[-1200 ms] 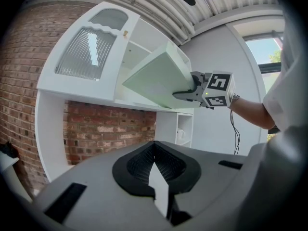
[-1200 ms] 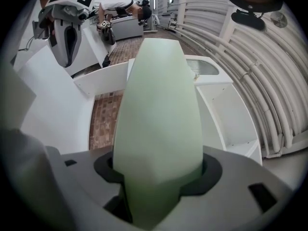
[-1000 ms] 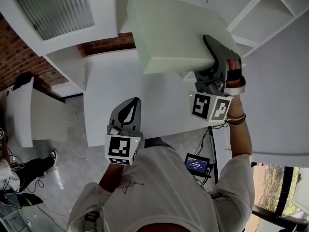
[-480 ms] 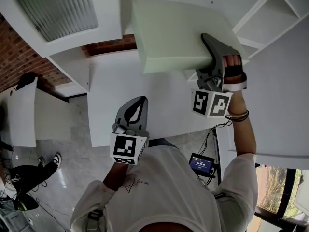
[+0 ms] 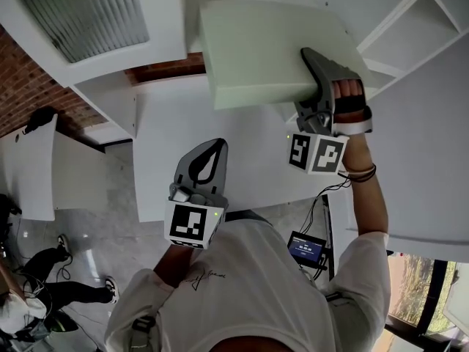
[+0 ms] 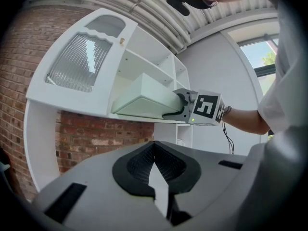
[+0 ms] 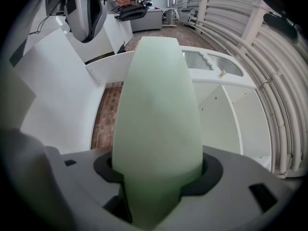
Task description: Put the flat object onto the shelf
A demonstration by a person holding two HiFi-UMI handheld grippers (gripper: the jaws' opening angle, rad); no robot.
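Observation:
A pale green flat slab (image 5: 256, 53) is held up in front of the white shelf unit (image 5: 410, 20). My right gripper (image 5: 315, 72) is shut on the slab's near right edge; in the right gripper view the slab (image 7: 156, 114) fills the space between the jaws. The left gripper view shows the slab (image 6: 144, 97) level with a shelf board, the right gripper (image 6: 185, 107) at its end. My left gripper (image 5: 205, 160) hangs lower, shut with nothing in it, its jaws (image 6: 156, 177) meeting.
A white cabinet door with ribbed glass (image 5: 80, 13) stands at the upper left. A white counter (image 5: 220, 152) runs below the shelves, with a brick wall (image 5: 29, 86) behind. A person's legs (image 5: 51, 284) show on the floor at lower left.
The right gripper with the slab has shifted slightly up and toward the shelf. The left gripper has risen a little. The person on the floor has moved.

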